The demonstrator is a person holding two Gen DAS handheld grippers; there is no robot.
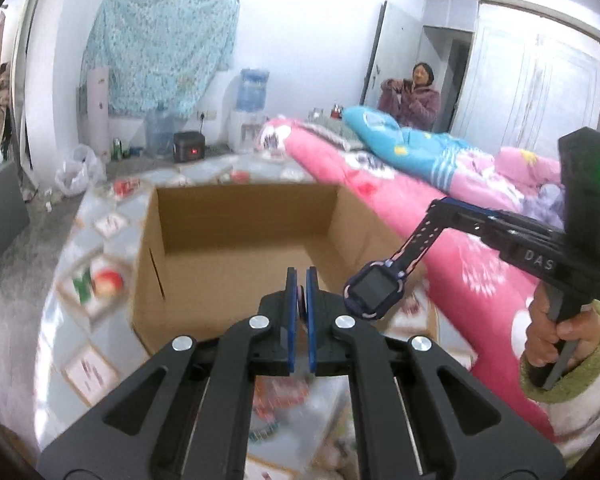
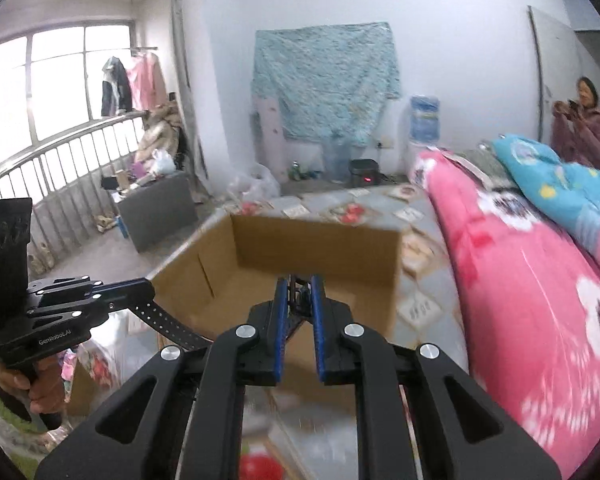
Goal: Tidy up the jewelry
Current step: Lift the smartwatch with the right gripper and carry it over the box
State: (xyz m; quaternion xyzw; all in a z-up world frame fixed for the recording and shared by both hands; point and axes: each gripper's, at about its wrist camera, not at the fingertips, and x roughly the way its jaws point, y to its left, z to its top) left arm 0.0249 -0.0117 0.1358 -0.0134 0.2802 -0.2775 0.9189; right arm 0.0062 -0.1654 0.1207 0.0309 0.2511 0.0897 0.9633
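Left wrist view: watch [image 1: 374, 294] hangs diagonally, face lowest, strap rising right.

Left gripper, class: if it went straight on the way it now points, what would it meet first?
Probably the open cardboard box: the left gripper points down into its inside, likely at the floor or far wall. Depth is unclear.

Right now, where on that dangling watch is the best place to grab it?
The perforated strap, pinched across its flat faces from the side, as the right gripper does near its end. It is thin and flat, so pads sit flush; the watch body is bulky and rounded.
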